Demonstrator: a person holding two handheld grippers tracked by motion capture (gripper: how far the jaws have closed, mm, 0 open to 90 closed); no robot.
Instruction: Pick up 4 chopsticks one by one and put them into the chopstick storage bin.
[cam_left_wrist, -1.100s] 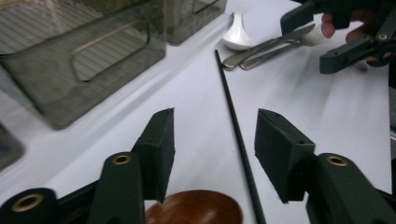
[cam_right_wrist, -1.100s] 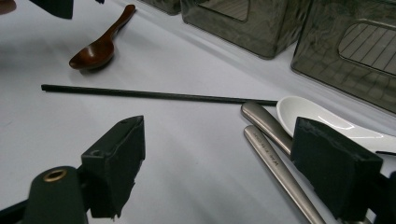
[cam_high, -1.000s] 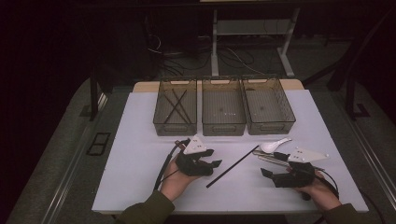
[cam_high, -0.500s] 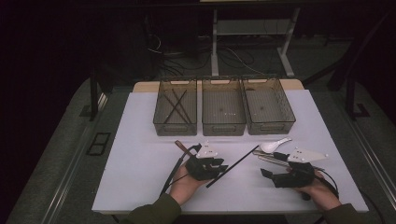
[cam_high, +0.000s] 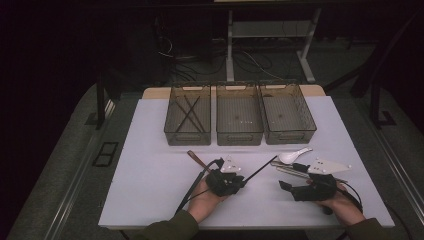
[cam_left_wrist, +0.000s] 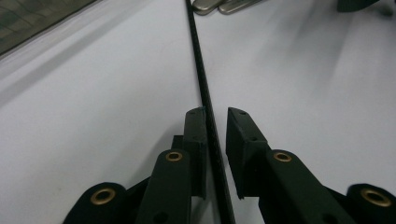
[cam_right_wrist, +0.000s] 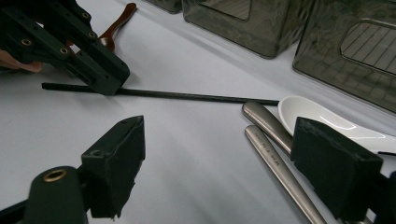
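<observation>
A thin black chopstick (cam_high: 260, 170) lies slantwise on the white table (cam_high: 150, 175). My left gripper (cam_high: 240, 182) is low over its near end. In the left gripper view the chopstick (cam_left_wrist: 196, 46) runs between the jaws of the left gripper (cam_left_wrist: 215, 114). It rests against the left pad (cam_left_wrist: 195, 130), with a small gap to the right one. These jaws have just been closing. The right gripper view shows the left gripper (cam_right_wrist: 109, 81) astride the chopstick (cam_right_wrist: 187, 95). My right gripper (cam_high: 286, 186) (cam_right_wrist: 219, 158) stands wide open, holding nothing, near two metal handles (cam_right_wrist: 271, 135).
Three clear bins stand in a row at the back: the left bin (cam_high: 172, 135) holds black chopsticks, then the middle bin (cam_high: 239, 137) and the right bin (cam_high: 290, 135). A white spoon (cam_high: 292, 156) (cam_right_wrist: 327, 121) lies by the metal handles (cam_high: 287, 170). A brown wooden spoon (cam_high: 196, 157) (cam_right_wrist: 114, 30) lies left of my left gripper.
My left gripper has moved right and down onto the near end of the black chopstick, and its jaws have narrowed around it. The right gripper has stayed put.
</observation>
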